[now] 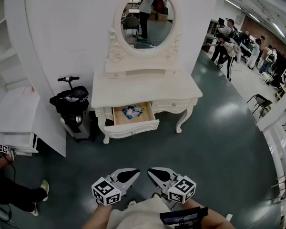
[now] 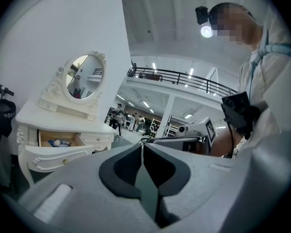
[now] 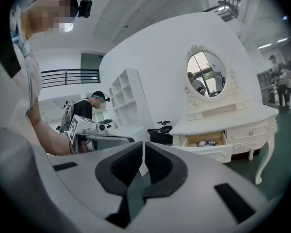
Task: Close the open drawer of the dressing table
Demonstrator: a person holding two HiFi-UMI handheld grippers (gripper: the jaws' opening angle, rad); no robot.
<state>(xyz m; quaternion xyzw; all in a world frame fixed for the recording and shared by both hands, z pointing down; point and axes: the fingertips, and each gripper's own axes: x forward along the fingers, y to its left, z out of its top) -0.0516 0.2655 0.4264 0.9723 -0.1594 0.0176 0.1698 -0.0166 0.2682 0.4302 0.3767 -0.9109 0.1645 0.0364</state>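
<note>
The white dressing table (image 1: 145, 87) with an oval mirror stands against the curved wall, some way ahead of me. Its left drawer (image 1: 132, 116) is pulled out, with a blue and white item lying in its wooden tray. The drawer also shows in the left gripper view (image 2: 58, 142) and the right gripper view (image 3: 206, 141). My left gripper (image 1: 136, 171) and right gripper (image 1: 150, 171) are held low by my body, tips turned toward each other, far from the table. Both are shut on nothing: the left gripper (image 2: 142, 145) and the right gripper (image 3: 143, 145) each have their pads together.
A black scooter with a bag (image 1: 72, 106) is parked left of the table. White shelving (image 1: 14, 116) stands further left, with a seated person (image 1: 12, 187) near it. Grey floor (image 1: 200, 147) lies between me and the table. People (image 1: 229, 42) and a chair (image 1: 260, 101) are at the back right.
</note>
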